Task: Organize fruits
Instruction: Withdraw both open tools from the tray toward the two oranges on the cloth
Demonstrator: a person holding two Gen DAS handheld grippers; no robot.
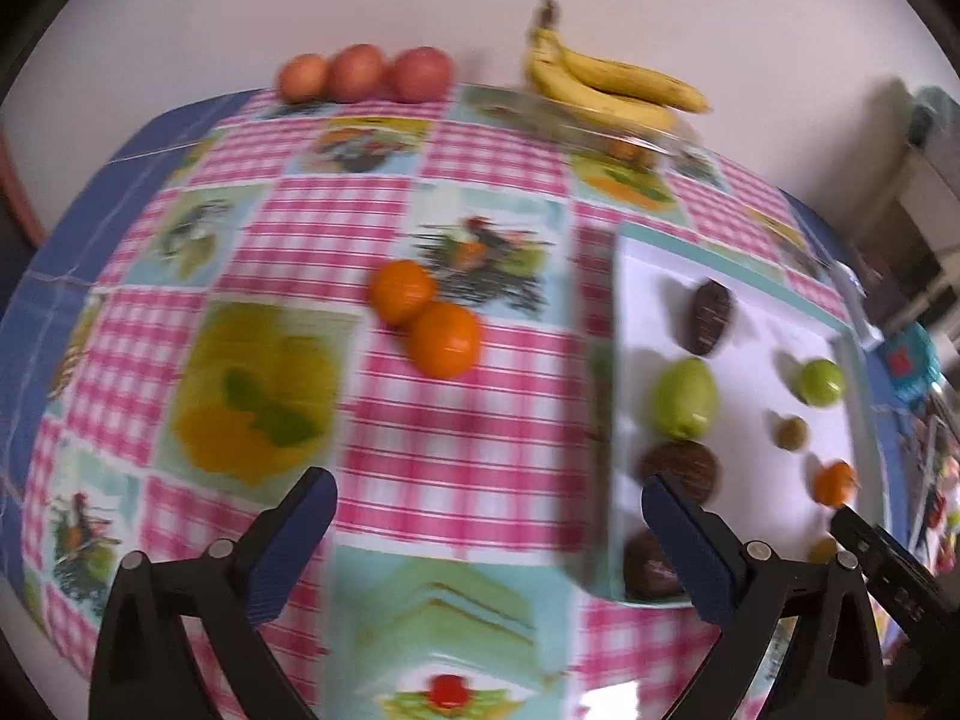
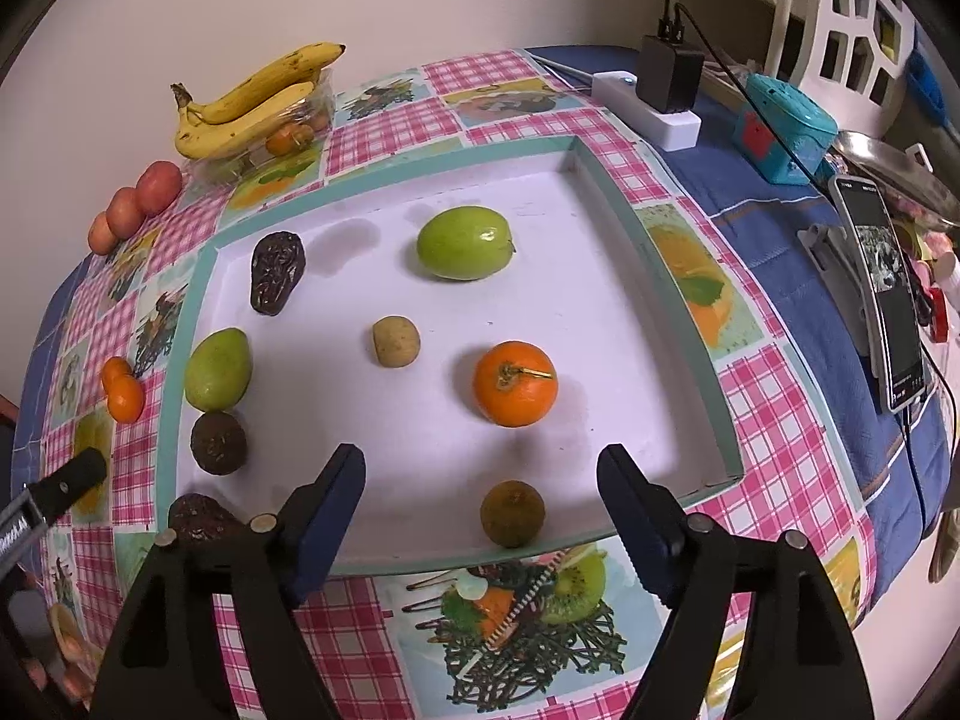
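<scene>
On the white tray (image 2: 600,228), an orange (image 2: 515,383) lies just ahead of the right tongs (image 2: 480,480), whose jaws stand apart and empty. Two more oranges (image 1: 425,317) touch on the checked worktop (image 1: 456,444), well ahead of the left tongs (image 1: 489,516), apparently also apart, though that view is blurred.

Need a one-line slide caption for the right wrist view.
Open right gripper hovers over white tray holding an orange, green fruits and dark fruits; bananas behind.
</scene>
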